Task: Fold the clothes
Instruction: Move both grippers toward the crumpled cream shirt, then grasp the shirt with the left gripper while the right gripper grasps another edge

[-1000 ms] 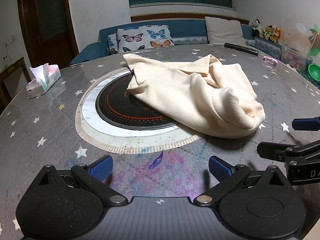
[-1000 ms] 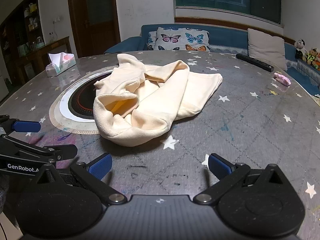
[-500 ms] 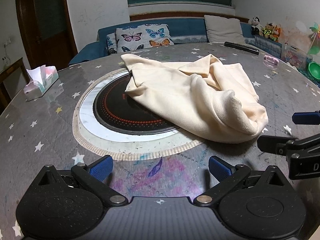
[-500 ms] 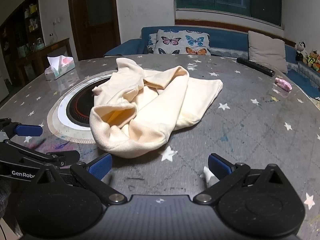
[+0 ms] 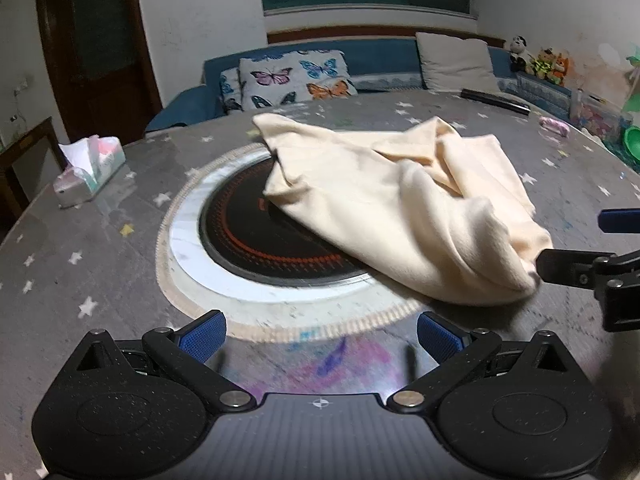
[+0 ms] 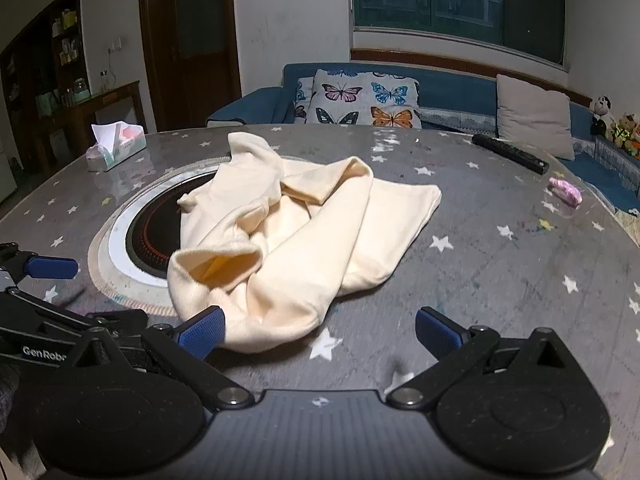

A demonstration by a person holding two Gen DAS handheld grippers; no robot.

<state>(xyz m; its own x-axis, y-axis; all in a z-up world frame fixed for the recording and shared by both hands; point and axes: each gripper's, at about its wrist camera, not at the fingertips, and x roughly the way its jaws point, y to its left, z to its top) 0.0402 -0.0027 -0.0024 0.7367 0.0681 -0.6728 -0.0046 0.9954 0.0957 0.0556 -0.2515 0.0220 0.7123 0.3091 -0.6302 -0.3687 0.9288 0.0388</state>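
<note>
1. My left gripper (image 5: 320,330) hung low over the bench (image 5: 100,264) with its fingers (image 5: 202,332) spread wide and nothing between them; the purple patch of the cloth lay just ahead of it.
2. My right gripper (image 6: 320,330) was spread just as wide and gripped nothing, though its left finger sat against the near edge of the garment (image 6: 304,240).
3. The cream garment lay crumpled in a heap near the middle of the bench, one side draped over the black round hotplate (image 5: 256,236), the rest on the starred cloth.
4. By my reckoning the folding had not begun: no flat panel, no clean crease, only loose rolls and one open cuff or hem facing my right gripper.
5. Everything was left to do: take hold, spread it flat, then fold.
6. A tissue box (image 6: 116,146) and a remote (image 6: 510,154) sat well apart from the heap.
</note>
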